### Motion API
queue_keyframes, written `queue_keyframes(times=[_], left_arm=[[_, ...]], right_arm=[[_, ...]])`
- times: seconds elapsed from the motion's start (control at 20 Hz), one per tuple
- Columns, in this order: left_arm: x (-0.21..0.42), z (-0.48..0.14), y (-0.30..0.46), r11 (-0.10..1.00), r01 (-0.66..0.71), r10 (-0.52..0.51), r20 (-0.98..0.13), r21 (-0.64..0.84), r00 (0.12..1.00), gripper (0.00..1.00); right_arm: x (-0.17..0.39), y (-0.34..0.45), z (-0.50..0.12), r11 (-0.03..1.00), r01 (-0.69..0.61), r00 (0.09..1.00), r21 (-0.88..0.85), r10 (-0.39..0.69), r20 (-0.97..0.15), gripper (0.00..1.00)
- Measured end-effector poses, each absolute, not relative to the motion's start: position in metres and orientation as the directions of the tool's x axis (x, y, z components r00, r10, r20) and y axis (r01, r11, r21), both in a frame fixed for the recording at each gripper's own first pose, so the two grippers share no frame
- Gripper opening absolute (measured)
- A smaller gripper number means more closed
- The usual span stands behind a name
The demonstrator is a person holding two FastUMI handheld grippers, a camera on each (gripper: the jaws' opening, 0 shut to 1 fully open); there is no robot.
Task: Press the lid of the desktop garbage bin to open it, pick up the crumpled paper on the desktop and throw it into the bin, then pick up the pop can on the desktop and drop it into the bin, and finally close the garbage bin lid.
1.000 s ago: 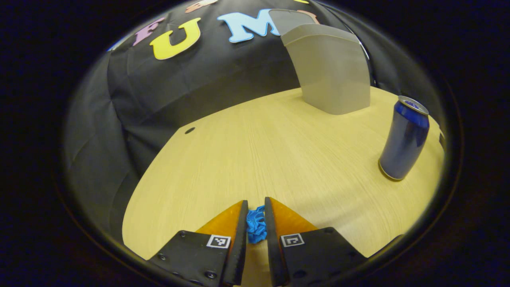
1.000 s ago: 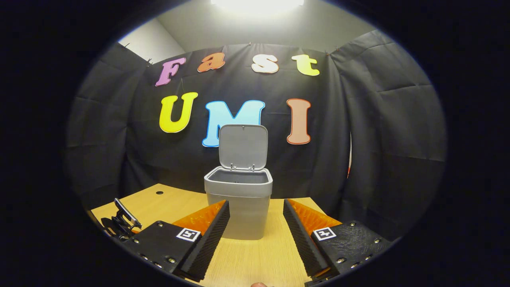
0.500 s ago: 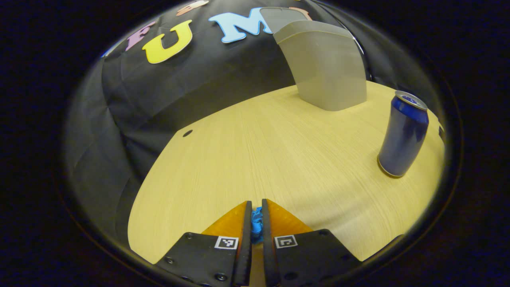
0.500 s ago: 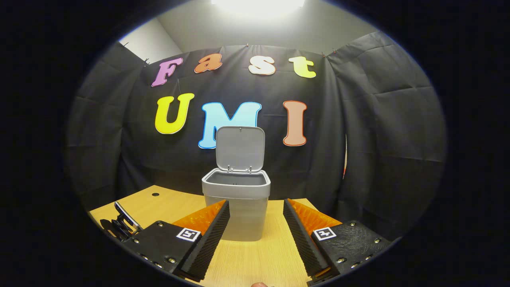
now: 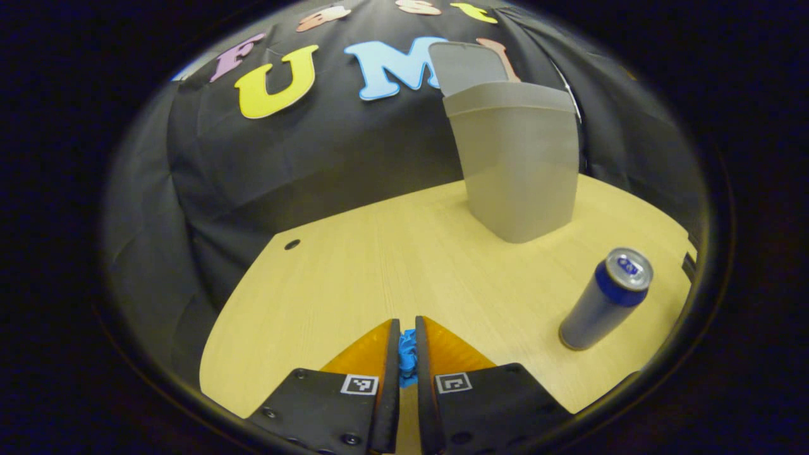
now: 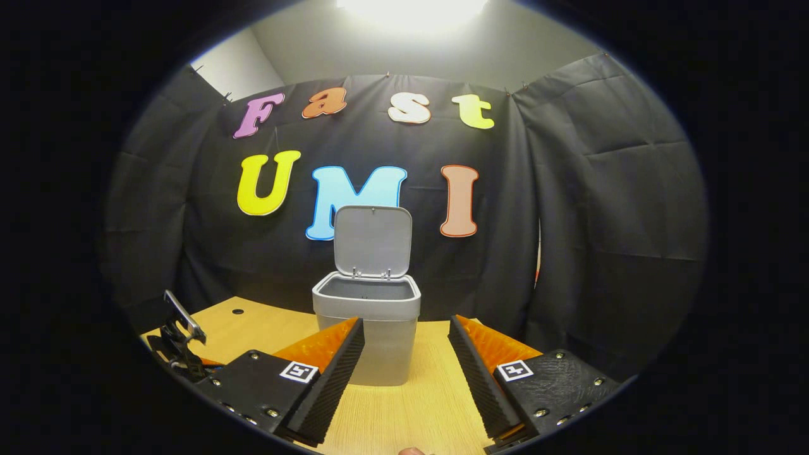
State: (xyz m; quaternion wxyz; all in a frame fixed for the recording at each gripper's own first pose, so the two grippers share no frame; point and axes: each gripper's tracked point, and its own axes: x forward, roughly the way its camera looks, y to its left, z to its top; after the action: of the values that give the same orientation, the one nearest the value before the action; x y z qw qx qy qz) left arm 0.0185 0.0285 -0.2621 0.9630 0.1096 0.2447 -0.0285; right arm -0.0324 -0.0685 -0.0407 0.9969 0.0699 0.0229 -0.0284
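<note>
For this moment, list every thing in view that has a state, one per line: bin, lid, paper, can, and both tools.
Garbage bin: upright on the desktop, mouth open.
Lid: raised, standing up behind the mouth.
Crumpled paper: pinched between the left tool's fingers.
Pop can: upright on the desktop, apart from the bin, not held.
Left tool: shut on the crumpled paper.
Right tool: open, holding nothing, facing the bin.

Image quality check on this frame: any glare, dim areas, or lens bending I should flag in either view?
Right gripper view: the ceiling light blows out to white at the top, while the bin stays sharp and evenly lit. Left gripper view: dimmer and warmer, and fisheye bending curves the table edge and leans the pop can.
</note>
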Motion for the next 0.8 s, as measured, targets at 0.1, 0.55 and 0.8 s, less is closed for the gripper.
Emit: queue_keyframes(times=[0.1, 0.55, 0.8], left_arm=[[0.032, -0.228, 0.016, 0.980, 0.109, -0.028, -0.423, 0.169, 0.906, 0.19], [0.068, -0.111, -0.054, 0.980, 0.168, -0.142, -0.227, 0.102, 0.964, 0.18], [0.090, -0.070, -0.094, 0.978, 0.203, -0.193, -0.152, 0.056, 0.969, 0.21]], right_arm=[[-0.033, -0.068, -0.040, 0.989, 0.060, 0.997, 0.137, -0.053, -0.050, 0.88], [-0.034, -0.070, -0.042, 0.990, 0.061, 0.997, 0.128, -0.055, -0.051, 0.88], [-0.033, -0.079, -0.048, 0.988, 0.076, 0.996, 0.132, -0.069, -0.062, 0.88]])
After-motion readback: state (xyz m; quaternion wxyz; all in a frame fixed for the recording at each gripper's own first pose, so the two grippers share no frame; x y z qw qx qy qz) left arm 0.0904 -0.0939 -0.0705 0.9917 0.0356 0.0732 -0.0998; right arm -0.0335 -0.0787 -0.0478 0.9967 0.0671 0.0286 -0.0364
